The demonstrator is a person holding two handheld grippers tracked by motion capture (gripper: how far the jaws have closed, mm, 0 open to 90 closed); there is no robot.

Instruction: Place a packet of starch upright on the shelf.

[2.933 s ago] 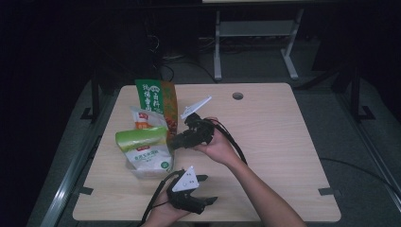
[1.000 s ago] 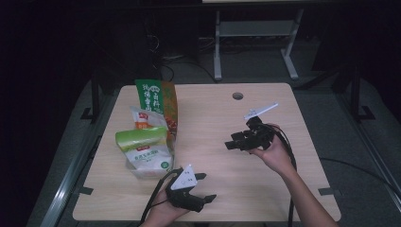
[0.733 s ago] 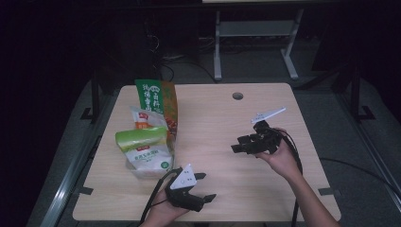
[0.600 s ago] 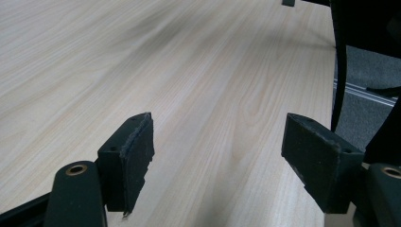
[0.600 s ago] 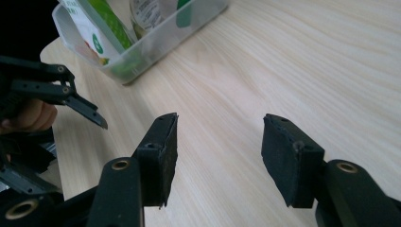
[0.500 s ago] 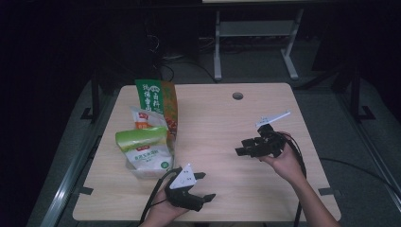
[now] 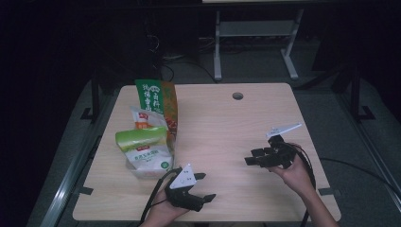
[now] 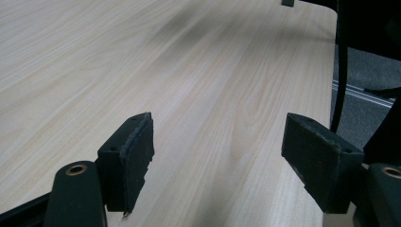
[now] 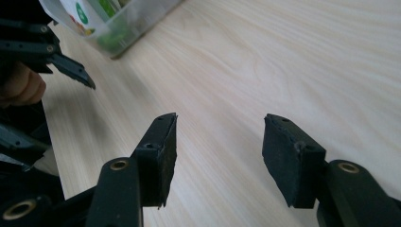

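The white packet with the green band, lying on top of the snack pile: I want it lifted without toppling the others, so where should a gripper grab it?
Judging by its pose, grip the white packet across its green band from above, jaws front and back: it lies flat on top, and the tall green bag behind blocks a rear approach.

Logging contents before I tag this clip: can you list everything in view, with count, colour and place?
Clear container: one, see-through, near left part of the table, holding the packets.
Green-topped packet: one, green and white, front of the container.
White packet: one, white with orange print, behind it.
Tall bag: one, green and orange, at the back, upright.
Table: one, light wood, round hole at the far edge.
Metal stand: one, grey, on the floor beyond the table.
Left gripper: one, black, near edge, jaws open.
Right gripper: one, black, right side, jaws open, nothing between them.
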